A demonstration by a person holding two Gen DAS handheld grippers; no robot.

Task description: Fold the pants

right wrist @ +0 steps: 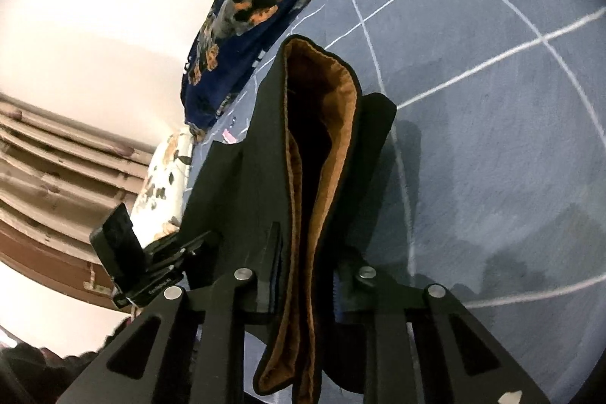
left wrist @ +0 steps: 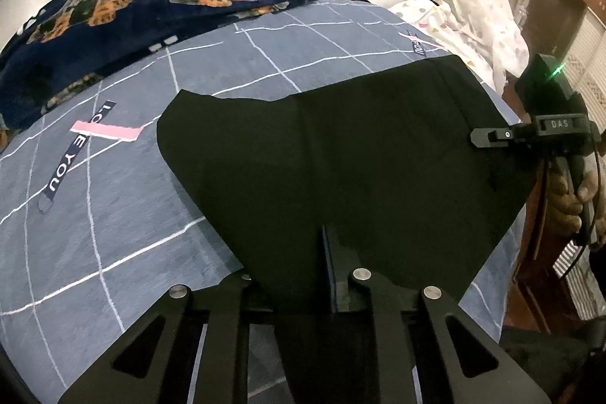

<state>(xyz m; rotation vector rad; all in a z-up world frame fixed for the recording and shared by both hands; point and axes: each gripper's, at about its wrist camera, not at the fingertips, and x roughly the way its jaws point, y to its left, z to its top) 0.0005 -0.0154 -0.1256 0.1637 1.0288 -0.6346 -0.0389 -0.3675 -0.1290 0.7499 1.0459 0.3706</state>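
Note:
Black pants (left wrist: 341, 154) with a brown lining (right wrist: 333, 124) are held up above the bed between both grippers. My left gripper (left wrist: 299, 252) is shut on the near edge of the pants; the cloth hides its left finger. My right gripper (right wrist: 303, 275) is shut on the waistband, whose open brown inside faces the camera. In the left wrist view the right gripper (left wrist: 488, 136) shows at the pants' right edge. In the right wrist view the left gripper (right wrist: 159, 271) shows at the lower left, at the cloth's other end.
A grey-blue checked bedsheet (left wrist: 113, 214) covers the bed (right wrist: 492, 139). A navy dog-print blanket (left wrist: 132, 6) lies bunched at the far side. A white spotted cloth (left wrist: 477, 14) lies at the right end. Wooden furniture (left wrist: 538, 275) stands right of the bed.

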